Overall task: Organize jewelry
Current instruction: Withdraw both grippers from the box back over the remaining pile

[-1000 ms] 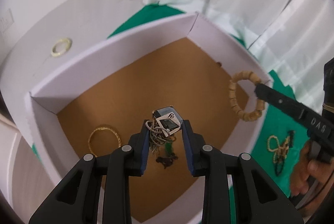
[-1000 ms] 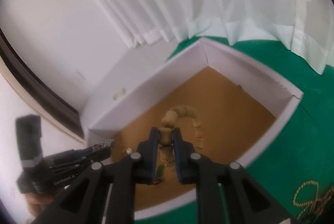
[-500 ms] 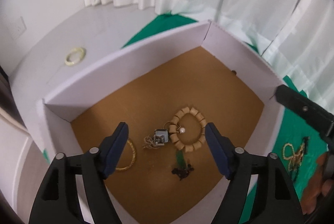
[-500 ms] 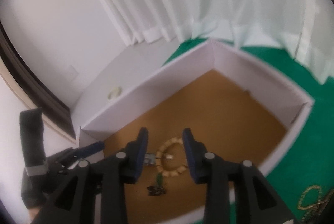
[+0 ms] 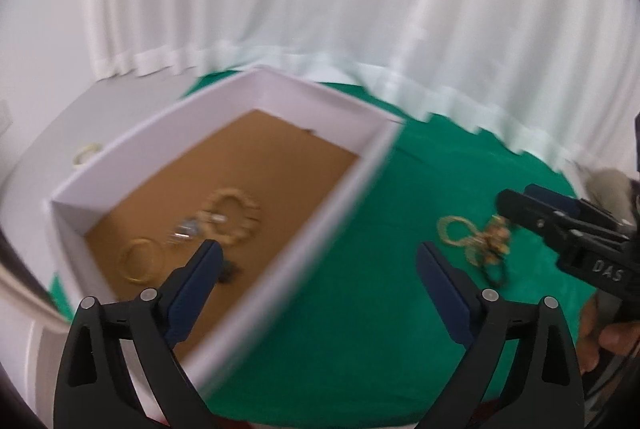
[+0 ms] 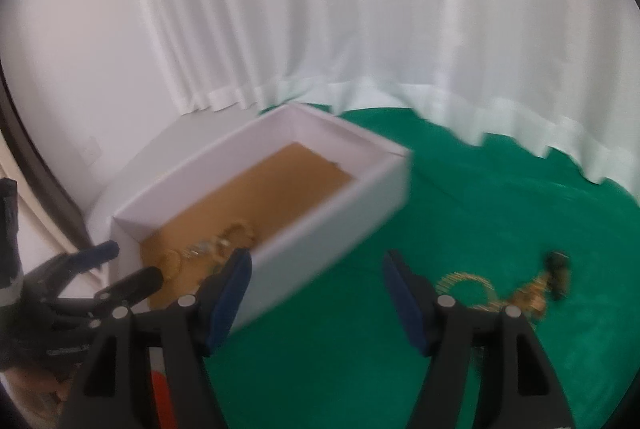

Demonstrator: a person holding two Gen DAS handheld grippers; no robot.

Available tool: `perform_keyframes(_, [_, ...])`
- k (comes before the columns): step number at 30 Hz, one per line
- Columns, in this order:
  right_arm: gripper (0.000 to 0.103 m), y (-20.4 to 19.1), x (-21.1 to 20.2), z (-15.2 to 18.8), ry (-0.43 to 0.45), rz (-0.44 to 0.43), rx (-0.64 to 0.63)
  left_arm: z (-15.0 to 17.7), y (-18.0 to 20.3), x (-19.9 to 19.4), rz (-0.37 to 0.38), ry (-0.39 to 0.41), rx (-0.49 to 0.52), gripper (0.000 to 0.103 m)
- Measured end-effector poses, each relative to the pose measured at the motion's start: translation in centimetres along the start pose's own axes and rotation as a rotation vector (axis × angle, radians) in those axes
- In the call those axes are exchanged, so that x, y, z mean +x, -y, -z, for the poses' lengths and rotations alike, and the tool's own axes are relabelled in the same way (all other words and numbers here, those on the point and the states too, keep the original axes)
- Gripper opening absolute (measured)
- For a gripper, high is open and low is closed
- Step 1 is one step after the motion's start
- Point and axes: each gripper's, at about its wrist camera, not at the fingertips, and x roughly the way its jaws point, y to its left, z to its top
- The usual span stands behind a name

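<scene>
Because both views are smeared by motion, we cannot resolve the small pieces in the white box (image 5: pixel 304 229); we make out only a beaded bracelet (image 5: pixel 234 219), a gold bangle (image 5: pixel 140 260) and a blurred metallic cluster (image 5: pixel 185 231) on its brown floor. A tangle of gold chains (image 6: pixel 504 289) lies on the green cloth (image 6: pixel 460 213), partly cut off behind the right gripper (image 6: pixel 316 293). Its jaws have just been opening and stand apart with nothing between them. We find the left gripper (image 5: pixel 318 281) likewise spread wide and empty; the box lies to its left, the chains to its right.
</scene>
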Motion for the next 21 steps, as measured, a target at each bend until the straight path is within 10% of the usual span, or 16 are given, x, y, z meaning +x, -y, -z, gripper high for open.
perform_keyframes(21, [0.094, 10.1, -10.7, 12.6, 0.076, 0.261, 0.131, 8.0, 12.9, 2.6, 0.134, -0.053, 0.208, 0.099])
